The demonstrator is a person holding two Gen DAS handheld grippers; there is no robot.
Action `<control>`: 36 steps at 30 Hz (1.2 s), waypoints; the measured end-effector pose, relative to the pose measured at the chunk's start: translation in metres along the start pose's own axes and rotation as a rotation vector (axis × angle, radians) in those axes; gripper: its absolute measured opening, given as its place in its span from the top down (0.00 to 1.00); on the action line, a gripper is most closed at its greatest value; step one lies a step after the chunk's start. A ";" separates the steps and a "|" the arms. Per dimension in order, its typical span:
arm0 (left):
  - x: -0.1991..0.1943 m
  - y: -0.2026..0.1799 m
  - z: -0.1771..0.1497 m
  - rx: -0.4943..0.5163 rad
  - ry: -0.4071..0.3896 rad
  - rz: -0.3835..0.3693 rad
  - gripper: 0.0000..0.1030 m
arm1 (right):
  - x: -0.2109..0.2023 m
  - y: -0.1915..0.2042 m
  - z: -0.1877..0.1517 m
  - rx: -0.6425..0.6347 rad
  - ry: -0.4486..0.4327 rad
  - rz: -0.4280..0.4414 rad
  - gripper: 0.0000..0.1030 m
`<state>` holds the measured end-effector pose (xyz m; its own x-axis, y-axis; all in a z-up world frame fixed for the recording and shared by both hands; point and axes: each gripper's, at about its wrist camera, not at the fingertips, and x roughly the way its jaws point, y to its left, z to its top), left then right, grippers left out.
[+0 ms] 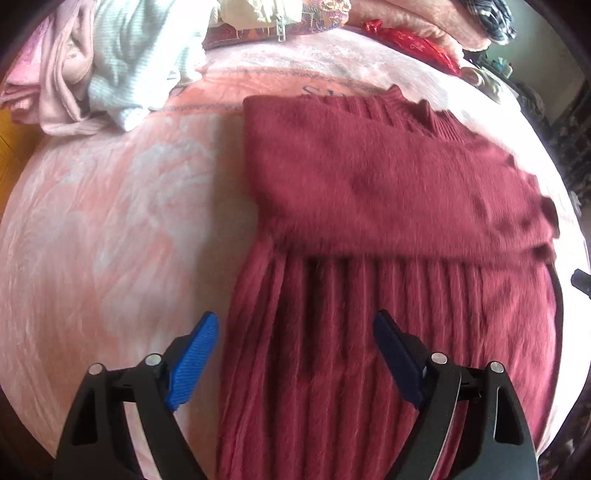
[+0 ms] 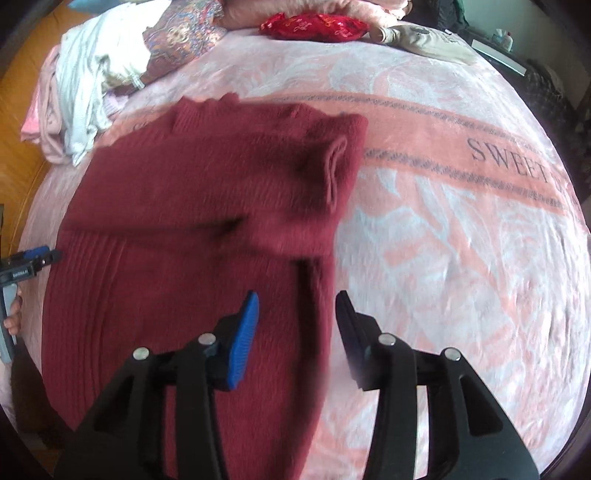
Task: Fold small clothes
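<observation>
- On the pink patterned bed blanket (image 2: 424, 229), fuzzy dark red knit sweater (image 1: 369, 177) lies flat, sleeves crossed over chest for folding.
- My left gripper (image 1: 295, 354) and right gripper (image 2: 297, 326): jaws open, empty, over opposite sweater edges.

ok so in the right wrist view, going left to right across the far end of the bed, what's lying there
Pile of pale clothes → patterned cloth → shiny red bag → beige garment. All lie on the pink blanket, beyond the folded dark red sweater.
</observation>
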<state>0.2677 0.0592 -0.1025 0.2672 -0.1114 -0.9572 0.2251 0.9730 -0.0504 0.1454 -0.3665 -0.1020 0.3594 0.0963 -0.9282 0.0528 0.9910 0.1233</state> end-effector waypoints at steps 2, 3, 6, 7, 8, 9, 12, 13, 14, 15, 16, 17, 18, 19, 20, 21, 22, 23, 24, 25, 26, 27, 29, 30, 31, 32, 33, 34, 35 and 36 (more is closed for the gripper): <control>-0.010 0.010 -0.034 0.019 0.020 0.005 0.16 | -0.010 0.006 -0.040 -0.010 0.034 0.030 0.53; -0.015 0.013 -0.050 0.026 0.035 0.009 0.16 | -0.014 0.009 -0.058 -0.013 0.052 0.037 0.53; -0.024 0.026 -0.097 0.032 0.075 0.023 0.16 | -0.028 0.016 -0.108 -0.014 0.093 0.044 0.45; -0.026 0.029 -0.110 0.038 0.087 0.031 0.16 | -0.032 0.018 -0.123 -0.010 0.101 0.041 0.41; -0.027 0.033 -0.121 0.044 0.092 0.039 0.16 | -0.036 0.019 -0.136 -0.007 0.111 0.033 0.40; -0.029 0.036 -0.132 0.049 0.095 0.047 0.16 | -0.039 0.020 -0.147 -0.005 0.118 0.025 0.40; -0.033 0.041 -0.159 0.031 0.112 0.029 0.16 | -0.048 0.025 -0.176 0.017 0.137 0.044 0.35; -0.034 0.041 -0.165 0.026 0.115 0.023 0.16 | -0.048 0.026 -0.185 0.020 0.147 0.053 0.34; -0.035 0.041 -0.172 0.024 0.117 0.015 0.16 | -0.049 0.028 -0.192 0.023 0.154 0.053 0.33; -0.035 0.041 -0.177 0.023 0.119 0.006 0.16 | -0.048 0.028 -0.199 0.028 0.161 0.055 0.32; -0.035 0.041 -0.183 0.020 0.124 0.000 0.16 | -0.047 0.028 -0.206 0.039 0.169 0.063 0.32; -0.034 0.040 -0.187 0.020 0.131 -0.003 0.16 | -0.045 0.027 -0.212 0.054 0.177 0.072 0.32; -0.033 0.039 -0.192 0.023 0.137 -0.005 0.16 | -0.043 0.026 -0.215 0.068 0.184 0.081 0.32; -0.032 0.038 -0.196 0.028 0.143 -0.007 0.16 | -0.041 0.026 -0.221 0.076 0.192 0.088 0.32; -0.032 0.036 -0.200 0.032 0.146 -0.008 0.16 | -0.040 0.026 -0.225 0.080 0.197 0.092 0.32; -0.031 0.034 -0.204 0.039 0.149 -0.010 0.16 | -0.038 0.027 -0.229 0.082 0.201 0.095 0.32; -0.031 0.032 -0.209 0.044 0.150 -0.012 0.15 | -0.037 0.027 -0.231 0.083 0.205 0.095 0.32; -0.031 0.029 -0.218 0.044 0.151 -0.011 0.15 | -0.036 0.028 -0.233 0.084 0.206 0.095 0.32; -0.031 0.028 -0.221 0.043 0.152 -0.012 0.15 | -0.035 0.027 -0.234 0.086 0.206 0.097 0.32; -0.031 0.028 -0.223 0.042 0.153 -0.013 0.15 | -0.035 0.028 -0.235 0.088 0.205 0.100 0.31; -0.031 0.028 -0.226 0.040 0.154 -0.014 0.15 | -0.036 0.028 -0.238 0.087 0.204 0.104 0.31; -0.032 0.028 -0.228 0.035 0.155 -0.018 0.14 | -0.037 0.030 -0.239 0.085 0.203 0.105 0.31; -0.031 0.028 -0.236 0.026 0.158 -0.025 0.14 | -0.036 0.033 -0.241 0.080 0.204 0.111 0.31; -0.032 0.029 -0.240 0.022 0.159 -0.029 0.14 | -0.035 0.036 -0.242 0.079 0.203 0.117 0.31; -0.033 0.032 -0.248 0.016 0.160 -0.035 0.14 | -0.036 0.038 -0.244 0.076 0.202 0.127 0.31; -0.033 0.033 -0.249 0.008 0.161 -0.042 0.14 | -0.035 0.040 -0.245 0.075 0.202 0.136 0.32; -0.033 0.035 -0.252 0.002 0.160 -0.049 0.15 | -0.035 0.040 -0.247 0.073 0.202 0.143 0.35; -0.033 0.038 -0.255 -0.004 0.159 -0.054 0.16 | -0.035 0.040 -0.249 0.065 0.204 0.144 0.40; -0.033 0.041 -0.261 -0.004 0.154 -0.055 0.18 | -0.034 0.041 -0.251 0.058 0.202 0.144 0.45; -0.029 0.036 -0.255 -0.004 0.152 -0.059 0.25 | -0.034 0.042 -0.252 0.053 0.202 0.156 0.54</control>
<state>0.0295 0.1487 -0.1489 0.1088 -0.1371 -0.9846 0.2321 0.9666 -0.1090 -0.0991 -0.3042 -0.1533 0.1740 0.2694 -0.9472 0.0620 0.9570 0.2835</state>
